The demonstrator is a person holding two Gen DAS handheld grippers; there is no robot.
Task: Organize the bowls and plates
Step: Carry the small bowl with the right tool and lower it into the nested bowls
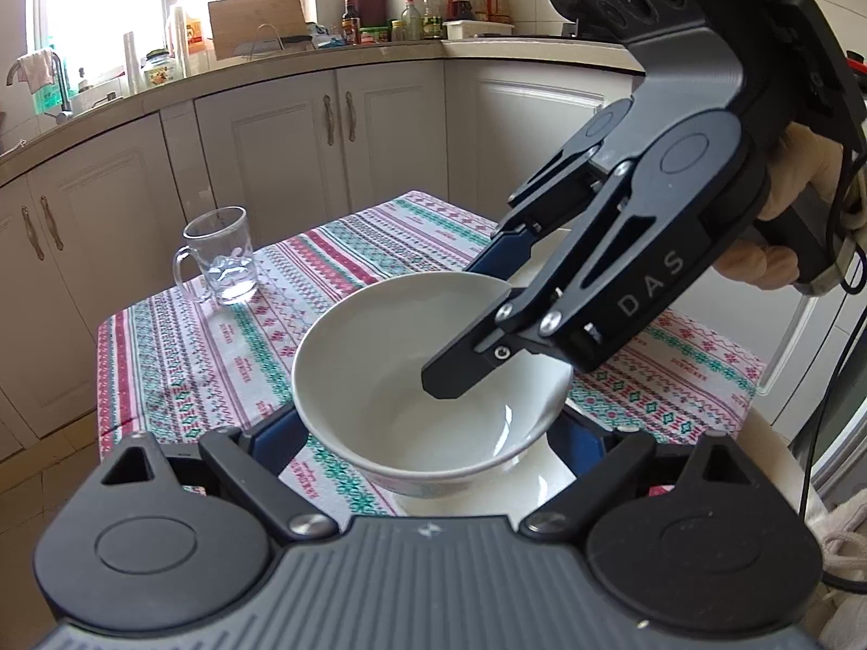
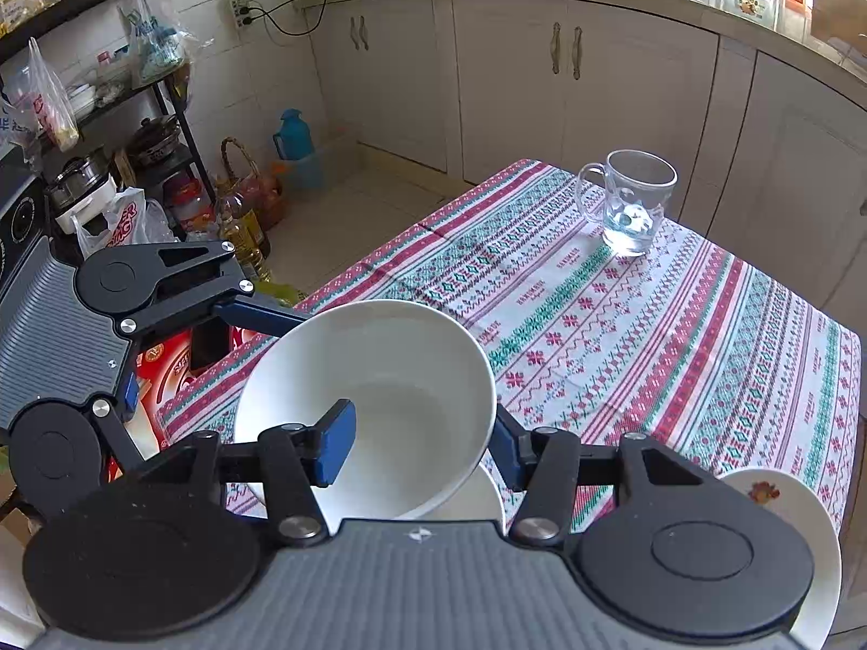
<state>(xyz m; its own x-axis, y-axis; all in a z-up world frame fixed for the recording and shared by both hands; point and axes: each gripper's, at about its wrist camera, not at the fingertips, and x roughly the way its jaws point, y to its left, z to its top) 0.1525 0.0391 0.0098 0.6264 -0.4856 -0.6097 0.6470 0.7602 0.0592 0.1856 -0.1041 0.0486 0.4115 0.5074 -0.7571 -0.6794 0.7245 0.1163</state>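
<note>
Gripping the white bowl (image 1: 428,379) from both sides, the left tongs (image 1: 433,433) span its base widely, while the right tongs (image 2: 422,447) pinch its rim; beyond the bowl on the counter (image 2: 650,336) stands a glass mug (image 2: 631,203).

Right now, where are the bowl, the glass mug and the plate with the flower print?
bowl (image 2: 412,406): right wrist view, on its inner floor.
glass mug (image 2: 634,206): right wrist view, on its clear side wall.
plate (image 2: 796,509): right wrist view, on its white rim below the print.
</note>
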